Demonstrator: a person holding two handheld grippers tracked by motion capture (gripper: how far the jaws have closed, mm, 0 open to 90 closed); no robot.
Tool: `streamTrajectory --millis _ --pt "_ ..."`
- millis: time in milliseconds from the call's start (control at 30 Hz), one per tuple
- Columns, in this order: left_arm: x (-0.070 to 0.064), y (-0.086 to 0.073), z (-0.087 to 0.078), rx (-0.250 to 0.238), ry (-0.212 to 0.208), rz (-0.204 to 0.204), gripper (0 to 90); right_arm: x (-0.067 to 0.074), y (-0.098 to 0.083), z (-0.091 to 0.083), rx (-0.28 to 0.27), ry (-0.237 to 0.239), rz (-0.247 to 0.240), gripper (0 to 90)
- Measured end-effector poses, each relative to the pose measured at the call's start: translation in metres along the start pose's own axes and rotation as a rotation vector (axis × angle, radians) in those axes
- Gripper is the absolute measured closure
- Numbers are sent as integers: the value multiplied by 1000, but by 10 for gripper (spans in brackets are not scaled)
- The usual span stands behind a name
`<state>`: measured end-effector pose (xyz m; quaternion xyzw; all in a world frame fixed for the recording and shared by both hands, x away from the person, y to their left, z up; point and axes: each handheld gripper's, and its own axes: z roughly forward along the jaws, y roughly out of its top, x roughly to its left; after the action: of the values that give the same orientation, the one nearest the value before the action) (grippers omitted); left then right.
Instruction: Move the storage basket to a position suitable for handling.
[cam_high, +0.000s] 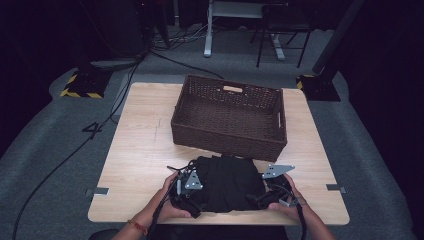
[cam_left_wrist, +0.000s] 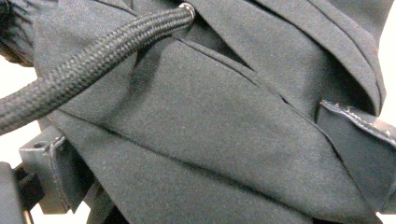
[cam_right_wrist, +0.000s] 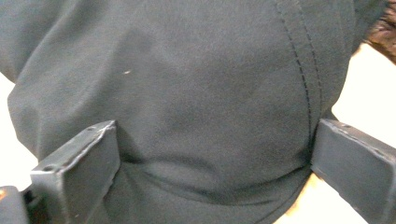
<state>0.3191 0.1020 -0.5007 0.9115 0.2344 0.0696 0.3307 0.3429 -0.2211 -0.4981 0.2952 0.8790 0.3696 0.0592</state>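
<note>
A folded black garment (cam_high: 230, 182) lies near the table's front edge, just in front of a dark wicker basket (cam_high: 227, 137). My left gripper (cam_high: 199, 199) holds its left side and my right gripper (cam_high: 261, 198) holds its right side, a hand behind each. In the left gripper view the cloth (cam_left_wrist: 210, 140) bulges between the jaws and a thick braided drawstring (cam_left_wrist: 93, 60) crosses its top. In the right gripper view both fingers (cam_right_wrist: 79, 161) press against a thick fold of the garment (cam_right_wrist: 196, 93), which has a stitched seam at the right.
The basket stands empty on the far half of the light wooden table (cam_high: 140, 145). Cables run over the grey floor (cam_high: 60, 160) at the left. A desk frame and a chair (cam_high: 280, 30) stand beyond the table.
</note>
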Motion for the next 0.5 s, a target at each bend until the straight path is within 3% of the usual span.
streamTrajectory --millis 200,367,467,500 --pt "0 1 0 4 1 1 6 7 2 0 5 -26 12 37" --pt "3 4 2 10 -8 13 6 15 5 7 8 -20 -16 7" --pt "5 7 3 14 -16 29 47 16 6 9 5 -15 -25 6" --pt "7 10 2 10 -22 37 98 16 7 12 -8 -13 -38 9"
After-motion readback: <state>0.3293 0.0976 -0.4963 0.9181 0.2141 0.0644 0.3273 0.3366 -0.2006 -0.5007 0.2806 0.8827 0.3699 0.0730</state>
